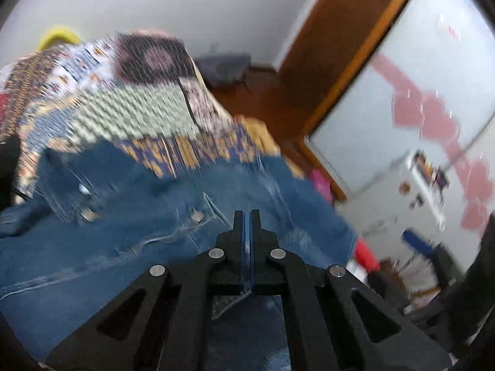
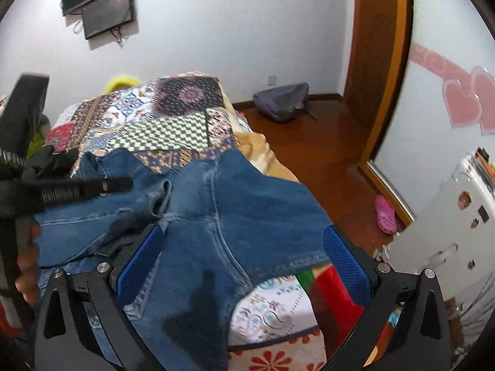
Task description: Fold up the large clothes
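left gripper: pinched on jeans cloth
right gripper: wide apart, empty
risk: jeans slide off bed

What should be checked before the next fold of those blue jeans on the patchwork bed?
1. Left gripper shut on denim: ok; the fingers are together with a strip of cloth between them.
2. Right gripper free to take hold: ok; its jaws stand wide apart over the jeans, pressing on nothing.
3. Jeans fully on the patchwork bedspread: cannot tell; the near part is hidden by the grippers.
4. Jeans lying flat: not ok; the denim is bunched and creased near the waistband.
5. Sharp left wrist view: not ok; it is blurred.
6. Floor beside the bed clear: not ok; a pink clog lies there.
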Tool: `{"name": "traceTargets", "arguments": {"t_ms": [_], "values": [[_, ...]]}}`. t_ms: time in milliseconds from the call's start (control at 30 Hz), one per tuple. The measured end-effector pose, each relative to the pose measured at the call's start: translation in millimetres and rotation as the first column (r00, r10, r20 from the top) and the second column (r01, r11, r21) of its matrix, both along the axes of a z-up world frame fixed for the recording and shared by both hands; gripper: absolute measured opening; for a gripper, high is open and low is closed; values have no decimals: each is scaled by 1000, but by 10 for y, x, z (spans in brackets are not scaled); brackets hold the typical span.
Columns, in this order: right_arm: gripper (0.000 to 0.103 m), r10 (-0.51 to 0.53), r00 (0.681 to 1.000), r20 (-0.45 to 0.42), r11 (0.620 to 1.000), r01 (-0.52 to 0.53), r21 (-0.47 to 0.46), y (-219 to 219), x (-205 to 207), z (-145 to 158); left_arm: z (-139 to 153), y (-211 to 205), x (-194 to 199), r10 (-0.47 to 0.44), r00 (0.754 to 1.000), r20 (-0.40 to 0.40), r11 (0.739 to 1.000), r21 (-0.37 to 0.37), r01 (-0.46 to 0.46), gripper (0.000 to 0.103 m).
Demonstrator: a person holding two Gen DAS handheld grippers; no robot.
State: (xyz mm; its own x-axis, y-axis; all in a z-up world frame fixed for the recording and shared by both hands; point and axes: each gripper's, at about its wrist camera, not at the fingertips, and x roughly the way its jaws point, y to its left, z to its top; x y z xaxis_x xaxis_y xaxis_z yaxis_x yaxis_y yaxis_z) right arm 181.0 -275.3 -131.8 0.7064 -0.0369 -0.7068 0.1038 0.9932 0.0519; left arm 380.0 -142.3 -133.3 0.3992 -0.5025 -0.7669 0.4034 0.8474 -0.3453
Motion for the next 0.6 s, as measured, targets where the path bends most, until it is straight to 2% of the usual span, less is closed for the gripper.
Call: {"name": "traceTargets", "arguments": {"t_ms": [67,133,267,400,533,600], "values": [[103,-12,1000,-13,1000,12,14,-49,-10,-36,-109,-102,-55,-31,999,-26,999,44,32,1],[103,-20,1000,-20,999,20,28,-81,-10,-52,-126,-122,-143,-55,998,-35,997,54,56,1],[103,-27,999,-27,997,29,65,-119,-6,-43,-6,38,-258,-43,999,19,996,85,41,3],[103,-38,999,-17,994,40,97,-174,-12,14,185,429,-289,33,997,75,994,99,-40,5],[103,-56,998,-2,988,56,142,-292,-34,80,284,779,-307,99,985,141,980,160,-121,6],[103,-75,997,-10,983,76,168,-388,-34,70,309,1004,-359,134,977,163,969,186,-164,10]]}}
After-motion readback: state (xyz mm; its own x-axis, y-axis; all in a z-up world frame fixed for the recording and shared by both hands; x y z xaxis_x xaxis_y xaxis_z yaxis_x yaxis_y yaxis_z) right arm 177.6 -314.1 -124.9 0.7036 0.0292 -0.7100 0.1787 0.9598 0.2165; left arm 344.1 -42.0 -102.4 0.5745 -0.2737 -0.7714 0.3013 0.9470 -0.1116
